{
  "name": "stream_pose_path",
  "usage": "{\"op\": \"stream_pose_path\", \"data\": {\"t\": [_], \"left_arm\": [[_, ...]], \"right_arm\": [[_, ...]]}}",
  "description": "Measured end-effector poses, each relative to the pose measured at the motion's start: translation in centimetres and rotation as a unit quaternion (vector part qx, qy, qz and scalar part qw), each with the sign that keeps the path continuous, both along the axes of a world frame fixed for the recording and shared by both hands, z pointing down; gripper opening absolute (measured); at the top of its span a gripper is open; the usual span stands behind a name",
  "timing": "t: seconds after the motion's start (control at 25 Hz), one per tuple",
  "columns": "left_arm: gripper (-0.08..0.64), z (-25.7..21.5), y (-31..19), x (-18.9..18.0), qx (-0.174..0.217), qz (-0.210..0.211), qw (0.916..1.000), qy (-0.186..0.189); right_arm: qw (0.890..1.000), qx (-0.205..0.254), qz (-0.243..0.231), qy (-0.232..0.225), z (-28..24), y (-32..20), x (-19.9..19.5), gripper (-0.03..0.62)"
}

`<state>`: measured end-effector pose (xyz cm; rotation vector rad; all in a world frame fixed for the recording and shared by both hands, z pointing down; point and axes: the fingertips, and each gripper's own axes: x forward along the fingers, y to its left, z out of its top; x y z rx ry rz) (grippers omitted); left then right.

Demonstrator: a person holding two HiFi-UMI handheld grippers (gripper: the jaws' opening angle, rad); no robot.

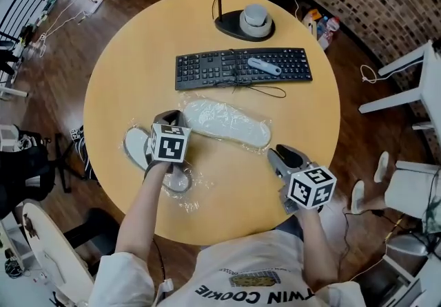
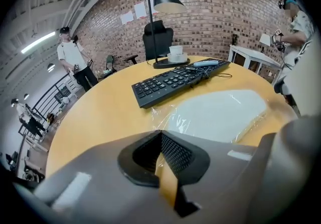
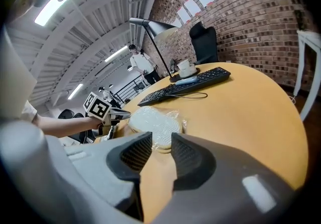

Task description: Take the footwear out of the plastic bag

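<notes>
Over table, right gripper jaws apart.

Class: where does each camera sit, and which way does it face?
Head view: on the head, facing down at round table; left claw, right claw, forearms show.
Left gripper view: on left claw, facing keyboard and brick wall; own pads show.
Right gripper view: on right claw, facing across the table; own pads, left claw show.
Shared: all see the bagged slipper.
</notes>
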<state>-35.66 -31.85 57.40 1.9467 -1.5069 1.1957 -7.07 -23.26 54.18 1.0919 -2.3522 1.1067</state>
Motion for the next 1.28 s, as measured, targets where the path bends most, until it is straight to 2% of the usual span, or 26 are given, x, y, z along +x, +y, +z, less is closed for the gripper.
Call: {"op": "stream_pose_path", "data": {"t": [0.32, 0.76, 0.92, 1.04, 1.28], "left_arm": [[0.003, 2.0, -0.2, -1.6, -0.022, -0.015, 0.9994, -0.024], [0.002, 2.1, -0.1, -1.3, -0.021, 0.002, 0.999, -0.04], [0.002, 2.1, -0.3, -1.3, -0.021, 0.004, 0.9991, -0.037], [0.002, 2.1, -0.4, -1.4, -0.02, 0.003, 0.9992, -0.035], [0.0, 2.1, -0.4, -1.2, -0.014, 0.005, 0.9988, -0.046]], "right_arm": [[0.999, -0.03, -0.003, -0.034, 1.6, -1.3, -0.2, 0.107], [0.994, -0.089, -0.03, -0.052, 3.0, -2.6, -1.3, 0.109], [0.994, -0.098, -0.045, -0.035, 3.6, -3.0, -1.9, 0.118], [0.99, -0.121, -0.065, -0.028, 4.2, -2.8, -2.4, 0.163], [0.988, -0.134, -0.075, -0.007, 4.6, -2.6, -2.5, 0.164]]}}
